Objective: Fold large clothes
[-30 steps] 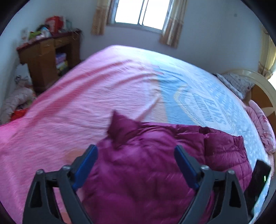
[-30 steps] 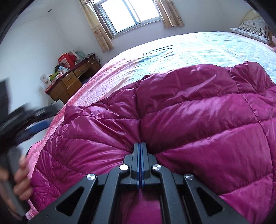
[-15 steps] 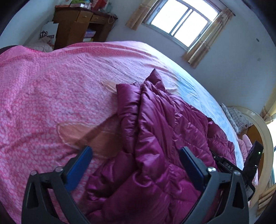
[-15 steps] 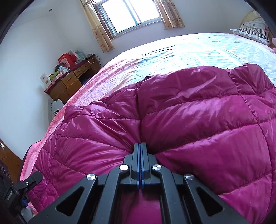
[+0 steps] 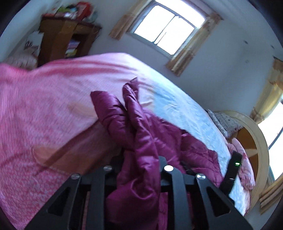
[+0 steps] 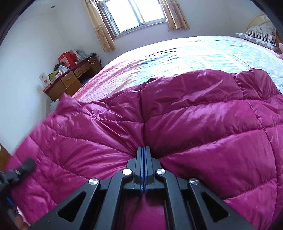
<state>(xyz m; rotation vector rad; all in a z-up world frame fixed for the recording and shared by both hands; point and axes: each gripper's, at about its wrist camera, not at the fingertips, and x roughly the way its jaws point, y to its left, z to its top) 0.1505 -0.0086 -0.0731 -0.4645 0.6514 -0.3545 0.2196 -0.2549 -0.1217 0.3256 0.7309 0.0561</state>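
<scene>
A magenta quilted down jacket (image 5: 141, 134) lies on the near side of a bed (image 5: 44, 106) with a pink and pale blue cover. My left gripper (image 5: 141, 159) has a bunched fold of the jacket's edge between its jaws, which are closing and press on the fabric. In the right wrist view the jacket (image 6: 203, 123) fills the foreground. My right gripper (image 6: 144, 150) is shut there, pinching the fabric, with creases radiating from its tips. The left gripper's black body (image 6: 17, 169) shows at the lower left, beside a raised flap of the jacket.
A wooden desk (image 6: 70, 81) piled with boxes stands by the far-left wall under a curtained window (image 6: 138, 14). A patterned pillow (image 6: 258, 33) and a cream headboard (image 5: 253, 134) mark the bed's right end. The bed cover (image 6: 176, 56) beyond the jacket is flat.
My left gripper went from wide open above the jacket to nearly closed on a bunched fold of its edge, moving in and rolling. That edge now stands lifted. My right gripper stayed put.
</scene>
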